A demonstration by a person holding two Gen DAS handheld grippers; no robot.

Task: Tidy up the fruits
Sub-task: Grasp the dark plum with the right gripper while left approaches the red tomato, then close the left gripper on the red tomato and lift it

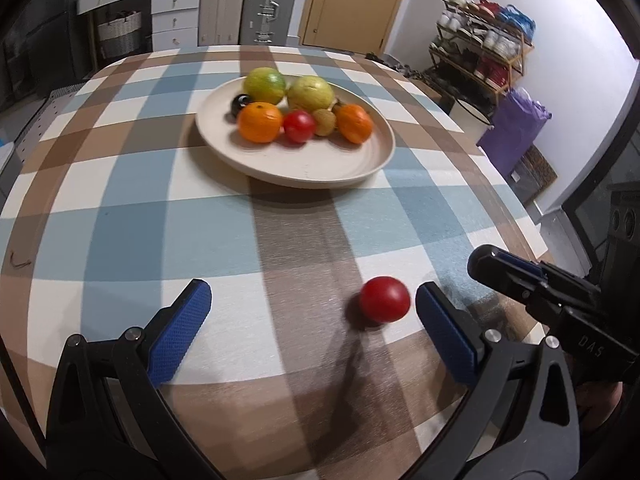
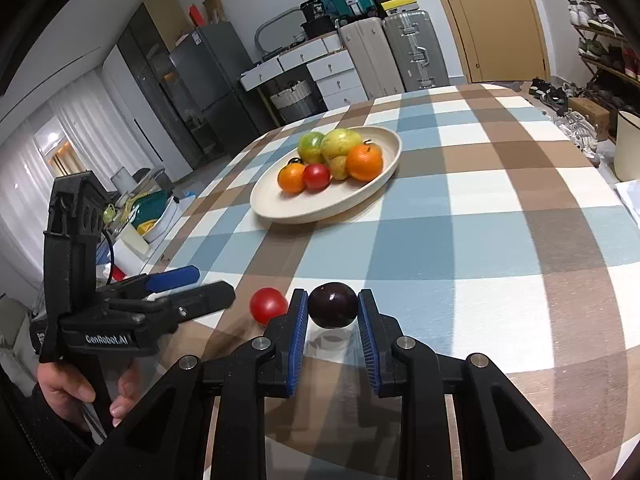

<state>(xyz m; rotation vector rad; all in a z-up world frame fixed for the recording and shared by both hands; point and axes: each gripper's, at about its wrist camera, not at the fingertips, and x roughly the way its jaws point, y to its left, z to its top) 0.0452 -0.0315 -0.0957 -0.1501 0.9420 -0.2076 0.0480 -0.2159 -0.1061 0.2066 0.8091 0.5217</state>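
A cream plate (image 1: 344, 168) (image 2: 280, 204) on the checked tablecloth holds two oranges, a red tomato, two green fruits and smaller fruits. My right gripper (image 2: 333, 306) is shut on a dark plum (image 2: 333, 305), lifted just off the cloth with its shadow below. A loose red tomato (image 1: 385, 299) (image 2: 267, 305) lies on the cloth near the front edge. My left gripper (image 1: 314, 308) is open, and the tomato sits between its blue pads, close to the right one (image 1: 444, 332), untouched. The right gripper (image 1: 500, 270) shows at the right of the left wrist view; its fingertips are hidden there.
The table edge curves close behind both grippers. A hand (image 2: 76, 392) holds the left gripper's handle (image 2: 72, 264) at the table's left side. Suitcases (image 2: 400, 56), drawers and a shoe rack (image 1: 480, 52) stand beyond the table. A white bucket (image 2: 628, 144) sits off the right edge.
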